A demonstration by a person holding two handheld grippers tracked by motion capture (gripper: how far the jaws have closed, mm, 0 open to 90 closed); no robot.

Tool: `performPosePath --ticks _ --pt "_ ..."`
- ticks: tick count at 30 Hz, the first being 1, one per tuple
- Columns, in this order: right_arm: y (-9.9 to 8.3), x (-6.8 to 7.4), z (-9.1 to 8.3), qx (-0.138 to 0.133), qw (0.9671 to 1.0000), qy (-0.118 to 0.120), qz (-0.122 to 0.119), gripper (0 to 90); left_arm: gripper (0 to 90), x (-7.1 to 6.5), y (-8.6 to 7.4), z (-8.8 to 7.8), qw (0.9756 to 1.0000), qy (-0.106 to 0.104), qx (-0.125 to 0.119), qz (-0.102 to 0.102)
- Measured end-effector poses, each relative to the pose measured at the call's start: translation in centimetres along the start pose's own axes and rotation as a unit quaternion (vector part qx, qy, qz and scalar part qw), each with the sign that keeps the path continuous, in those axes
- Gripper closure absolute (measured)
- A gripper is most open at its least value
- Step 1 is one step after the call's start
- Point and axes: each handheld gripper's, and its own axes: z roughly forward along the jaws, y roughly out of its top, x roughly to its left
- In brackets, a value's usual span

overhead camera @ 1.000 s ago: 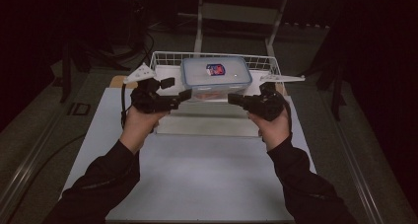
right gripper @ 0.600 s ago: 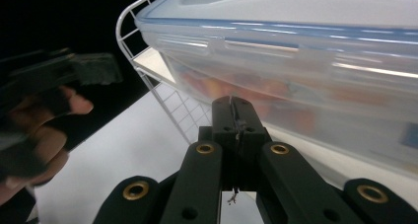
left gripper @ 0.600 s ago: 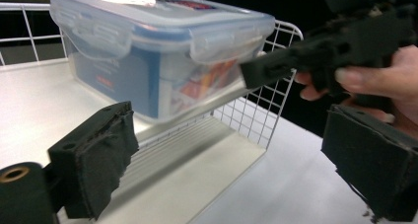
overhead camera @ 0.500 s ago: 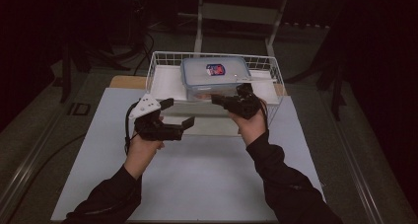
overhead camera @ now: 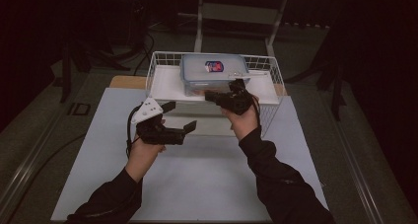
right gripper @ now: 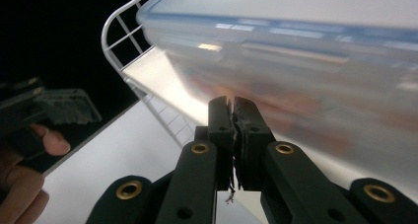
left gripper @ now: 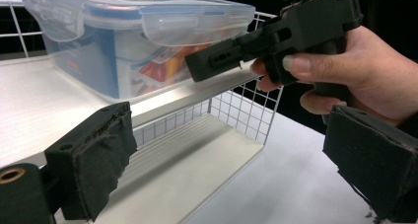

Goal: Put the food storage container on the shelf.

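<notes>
High view: my left claw hangs over the white bench, short of the wire basket and a little below the level of its shelf. Its jaws have just been opening and now stand wide apart with nothing between them. In the left gripper view the two black pads frame bare shelf and bench, with the clear lidded box ahead and up to their left.

Further right, my right claw is pinched shut on nothing, its tip right at the near side of the clear lidded box, which sits inside the basket on the white shelf. From the right gripper view the closed pads point straight at the box's near wall, just under the blue-edged lid; whether they touch it yet I cannot tell.

I judge the step in hand to be working the near lid latch. To do it well, I would keep the right claw's closed tip low under the latch flap and lever gently upward. I would bring the left claw forward and up to the box's left end and steady it, so the box does not slide back across the shelf.
</notes>
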Motion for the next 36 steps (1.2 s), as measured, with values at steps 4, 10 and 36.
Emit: performPosePath --ticks 4,10,36 --pt "-0.6 0.8 -0.6 0.001 0.9999 0.008 -0.015 75.3 5.3 -0.2 0.0 -0.4 1.0000 -0.005 -0.004 0.003" --pt "-1.9 1.6 -2.6 -0.008 0.9991 0.023 -0.036 45.4 5.3 -0.4 -0.2 -1.2 1.0000 -0.007 -0.002 -0.001" --pt "-11.3 0.8 -8.9 -0.044 0.9939 0.015 -0.101 14.6 4.0 -2.6 -4.2 -3.1 0.9975 -0.065 0.016 0.022"
